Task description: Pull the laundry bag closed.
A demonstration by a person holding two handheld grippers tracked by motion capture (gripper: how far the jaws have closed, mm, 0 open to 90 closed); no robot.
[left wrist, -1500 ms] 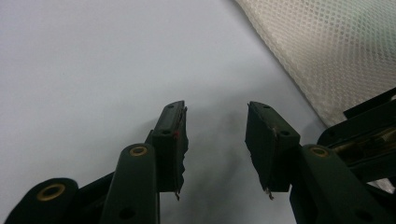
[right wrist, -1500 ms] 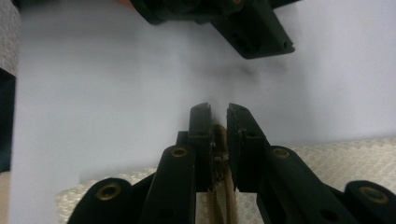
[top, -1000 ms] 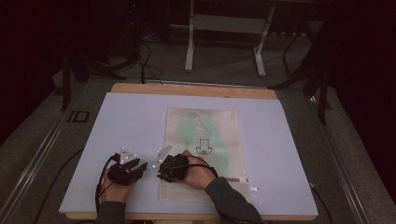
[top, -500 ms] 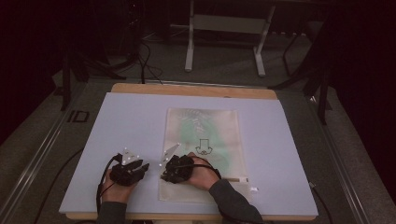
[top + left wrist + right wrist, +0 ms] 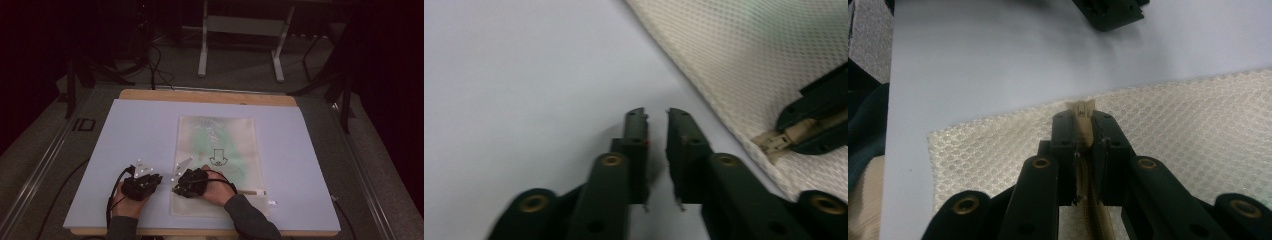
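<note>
Mesh zip pouch (image 5: 220, 160) flat on counter (image 5: 125, 130), long axis 12-to-6. Right tool (image 5: 1082, 122) clamped on zipper pull (image 5: 1081, 111) at pouch's 7 o'clock corner; left tool (image 5: 656, 117) narrowly parted, empty, at 9.

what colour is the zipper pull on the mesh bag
Beige zipper pull, clearest in the right gripper view.

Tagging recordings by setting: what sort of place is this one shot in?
Probably a lab or studio recording bay, not a home. A pale work table stands alone in a dark room, metal stand legs and loose cables lie on the carpeted floor beyond it, and a mesh zip bag is laid out flat on top.
</note>
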